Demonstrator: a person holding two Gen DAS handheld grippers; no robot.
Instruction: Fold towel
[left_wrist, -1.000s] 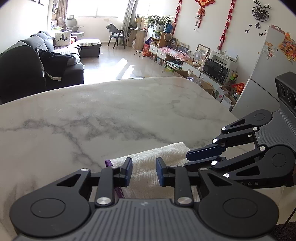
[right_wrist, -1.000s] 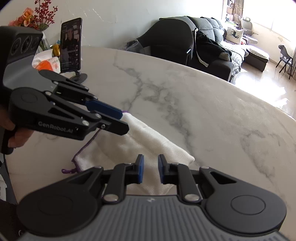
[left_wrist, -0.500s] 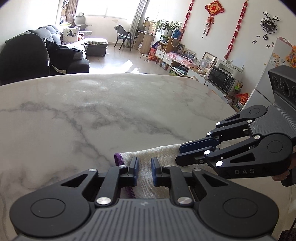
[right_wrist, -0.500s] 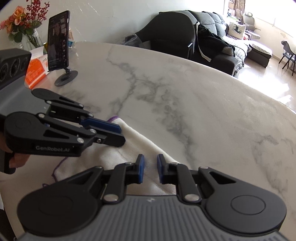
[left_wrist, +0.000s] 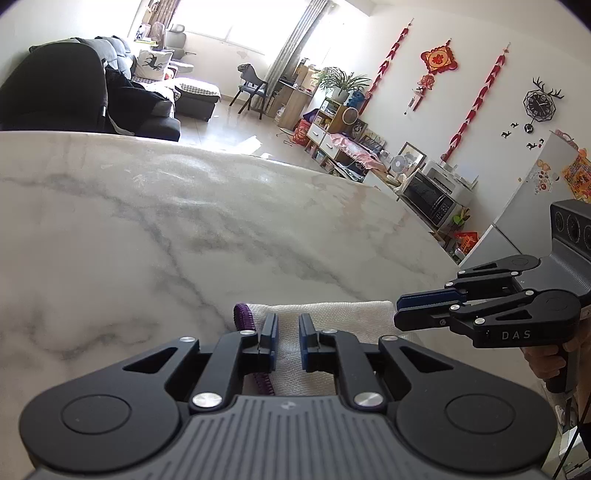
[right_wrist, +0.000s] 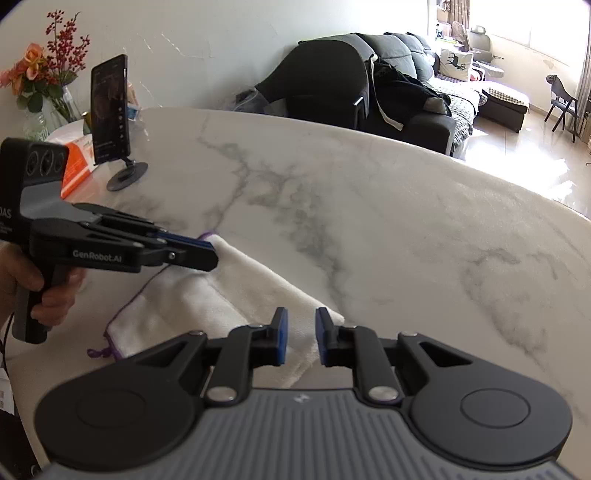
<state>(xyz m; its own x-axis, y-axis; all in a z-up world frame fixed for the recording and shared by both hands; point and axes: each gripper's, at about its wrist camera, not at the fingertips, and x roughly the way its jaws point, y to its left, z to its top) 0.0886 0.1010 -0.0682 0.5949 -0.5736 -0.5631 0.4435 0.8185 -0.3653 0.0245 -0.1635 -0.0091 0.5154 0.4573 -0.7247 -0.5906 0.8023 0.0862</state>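
The left gripper (left_wrist: 287, 321) shows only a narrow gap between its blue pads. White cloth fills that gap, but I cannot tell whether the pads are pinching it or only hanging over it. The right gripper (right_wrist: 302, 317) shows a slightly wider slit, and its jaws are opening a little. Cloth lies in that gap too, and again I cannot tell whether it is being gripped.

The towel (right_wrist: 236, 291) is white terry with thin purple trim (left_wrist: 243, 317). It lies on the marble table (left_wrist: 147, 221) at the lower centre of both views, with one layer doubled over another as a raised band. The left gripper (right_wrist: 212, 254) has its tips at the band's far left corner. In the left wrist view the right gripper (left_wrist: 399, 312) has its tips just beside the towel's right corner.

The near part of the towel is hidden under both gripper bodies. The left hand (right_wrist: 48, 291) is cut off at the frame edge, and so is the right hand (left_wrist: 546, 362).

A second ago the left pads stood clearly wider apart. The towel also looked looser then and draped between the grippers. Now it lies flatter and its far edge runs straighter. The phone on its stand (right_wrist: 110, 110) sits higher and further left in the frame.
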